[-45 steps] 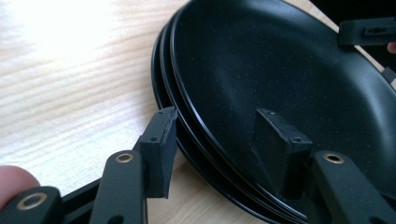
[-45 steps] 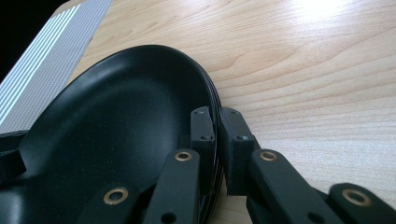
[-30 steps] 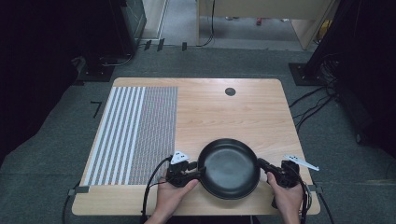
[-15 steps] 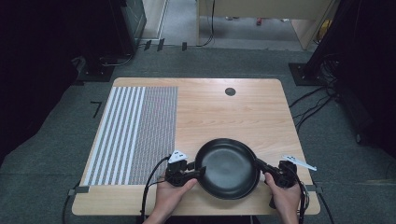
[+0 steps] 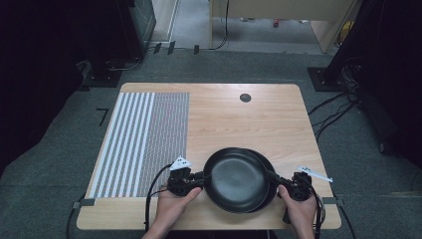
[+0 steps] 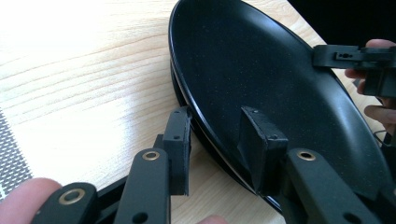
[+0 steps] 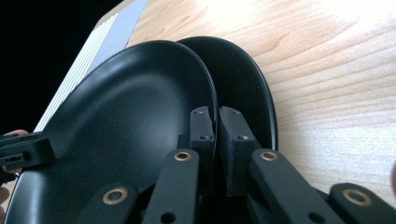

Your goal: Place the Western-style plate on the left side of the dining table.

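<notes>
The upper plate (image 5: 235, 180) is carried over the lower plate (image 5: 263, 159), offset to its left, so that the stack can be separated. The right tongs (image 7: 217, 116) are clamped together on the upper plate's rim on the lower plate's right side, apparently to steady it. On the opposite side, the left tongs (image 6: 215, 126) straddle the rim; their jaws have just been closing, but a gap remains and no pressure is seen. Both plates are kept at the near edge of the tabletop (image 5: 239, 119). A striped mat (image 5: 144, 134) is laid farther left of the lower plate.
</notes>
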The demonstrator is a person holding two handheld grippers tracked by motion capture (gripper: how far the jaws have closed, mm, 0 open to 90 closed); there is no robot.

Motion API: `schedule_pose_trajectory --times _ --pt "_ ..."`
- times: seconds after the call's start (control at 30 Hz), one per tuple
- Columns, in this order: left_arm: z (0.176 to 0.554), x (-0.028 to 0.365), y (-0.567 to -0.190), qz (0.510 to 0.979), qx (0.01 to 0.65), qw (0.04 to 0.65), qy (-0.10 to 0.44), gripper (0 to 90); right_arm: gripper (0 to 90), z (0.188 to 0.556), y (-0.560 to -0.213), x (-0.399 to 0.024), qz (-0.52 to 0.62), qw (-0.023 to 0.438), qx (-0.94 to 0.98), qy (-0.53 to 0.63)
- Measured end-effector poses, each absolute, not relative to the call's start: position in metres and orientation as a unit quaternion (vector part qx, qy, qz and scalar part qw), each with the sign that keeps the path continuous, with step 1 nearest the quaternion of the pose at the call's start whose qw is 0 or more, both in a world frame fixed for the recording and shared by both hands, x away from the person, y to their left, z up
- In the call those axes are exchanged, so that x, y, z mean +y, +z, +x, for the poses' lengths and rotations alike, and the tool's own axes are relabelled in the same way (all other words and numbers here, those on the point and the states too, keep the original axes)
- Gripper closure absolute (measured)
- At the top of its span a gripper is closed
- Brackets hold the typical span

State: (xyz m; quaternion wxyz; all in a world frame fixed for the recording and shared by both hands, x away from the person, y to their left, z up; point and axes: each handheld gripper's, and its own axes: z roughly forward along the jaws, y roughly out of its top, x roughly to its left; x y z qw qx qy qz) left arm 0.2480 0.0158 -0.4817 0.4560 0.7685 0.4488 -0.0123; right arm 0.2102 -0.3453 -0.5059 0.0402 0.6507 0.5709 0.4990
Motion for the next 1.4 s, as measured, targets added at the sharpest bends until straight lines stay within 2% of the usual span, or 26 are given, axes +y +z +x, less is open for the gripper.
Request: schedule_pose_trajectory --times 0.17,0.4,0.53,0.57,0.73,0.8,1.4 --pt "0.249 0.015 -0.483 0.768 0.450 0.455 -0.014 65.4 81.7 0.210 -0.506 -0.340 0.655 0.052 0.573 0.489" --pt "0.249 0.016 -0.483 0.767 0.450 0.458 -0.014 65.8 81.4 0.211 -0.514 -0.337 0.680 0.013 0.535 0.501" --pt "0.252 0.024 -0.488 0.734 0.480 0.474 -0.079 68.7 82.8 0.211 -0.514 -0.336 0.692 0.006 0.518 0.502" --pt "0.252 0.024 -0.488 0.730 0.485 0.474 -0.081 68.7 82.8 0.211 -0.514 -0.336 0.692 0.006 0.518 0.502" --pt "0.249 0.020 -0.487 0.734 0.489 0.466 -0.072 71.4 85.1 0.210 -0.513 -0.338 0.702 -0.013 0.470 0.534" --pt "0.248 0.019 -0.487 0.731 0.493 0.466 -0.071 72.7 85.0 0.209 -0.508 -0.336 0.699 0.002 0.477 0.533" --pt "0.259 0.034 -0.468 0.714 0.502 0.485 -0.056 73.2 84.9 0.227 -0.484 -0.322 0.692 0.000 0.481 0.538"
